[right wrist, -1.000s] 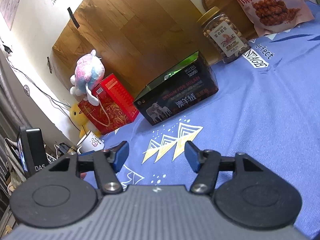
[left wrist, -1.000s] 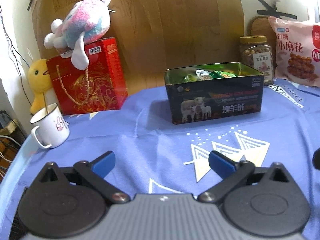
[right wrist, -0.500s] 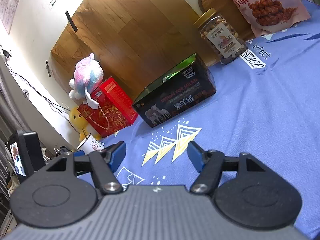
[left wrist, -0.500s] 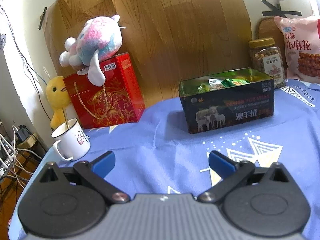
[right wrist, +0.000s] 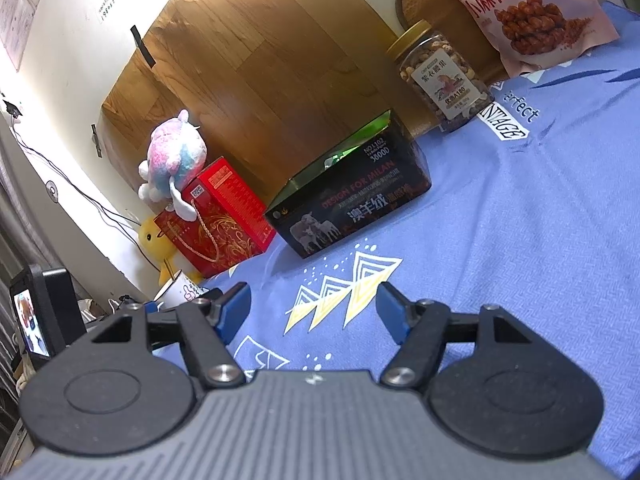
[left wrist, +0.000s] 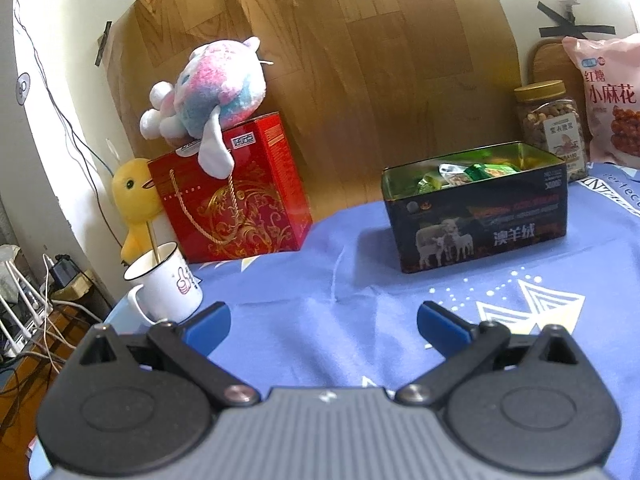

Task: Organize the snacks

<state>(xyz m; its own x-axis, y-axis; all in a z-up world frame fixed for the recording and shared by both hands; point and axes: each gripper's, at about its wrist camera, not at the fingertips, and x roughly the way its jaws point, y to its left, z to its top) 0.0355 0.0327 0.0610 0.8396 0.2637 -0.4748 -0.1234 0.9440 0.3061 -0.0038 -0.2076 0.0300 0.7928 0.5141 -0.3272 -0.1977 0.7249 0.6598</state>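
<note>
An open dark tin box (left wrist: 476, 232) with sheep printed on its side stands on the blue cloth, with several green snack packets (left wrist: 460, 174) inside. My left gripper (left wrist: 322, 316) is open and empty, low over the cloth, well short of the tin. From the right wrist view the same tin (right wrist: 352, 208) lies ahead and slightly left. My right gripper (right wrist: 312, 294) is open with nothing between its blue pads. A nut jar (right wrist: 444, 76) and a pink snack bag (right wrist: 528, 12) stand at the back right.
A red gift box (left wrist: 232, 200) with a pastel plush toy (left wrist: 208, 88) on top stands at the back left, a yellow duck toy (left wrist: 132, 196) behind it. A white mug (left wrist: 166, 284) sits near the cloth's left edge. A small screen (right wrist: 40, 316) stands at the far left.
The left wrist view has swung upward and leftward, so the tin now sits further right in it. The right gripper's jaws have spread a little wider.
</note>
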